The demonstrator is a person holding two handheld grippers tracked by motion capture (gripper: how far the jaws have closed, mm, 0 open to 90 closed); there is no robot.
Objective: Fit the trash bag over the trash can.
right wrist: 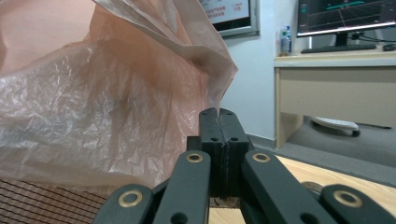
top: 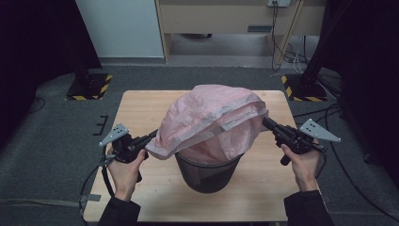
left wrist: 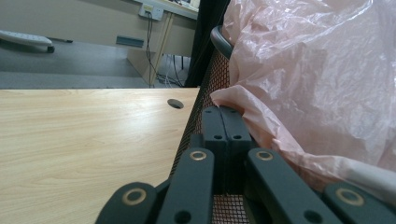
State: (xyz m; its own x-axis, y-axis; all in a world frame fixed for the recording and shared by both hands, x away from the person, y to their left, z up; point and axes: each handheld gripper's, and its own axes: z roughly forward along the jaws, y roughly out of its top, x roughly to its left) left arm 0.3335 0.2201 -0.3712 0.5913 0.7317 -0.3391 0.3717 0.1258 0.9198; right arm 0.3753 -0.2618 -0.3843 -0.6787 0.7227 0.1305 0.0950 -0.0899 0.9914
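Lining the black mesh wastebasket (top: 209, 172): both hand-held grippers, left (top: 151, 137) and right (top: 266, 121), are clenched on the billowing pink plastic bag's (top: 211, 117) edges; next, I'd guess, pulling its mouth down over the rim.

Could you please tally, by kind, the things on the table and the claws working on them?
Pink bag: 1
Black mesh bin: 1
Claws: 2, left claw and right claw, each shut on the bag's edge
Total: 4
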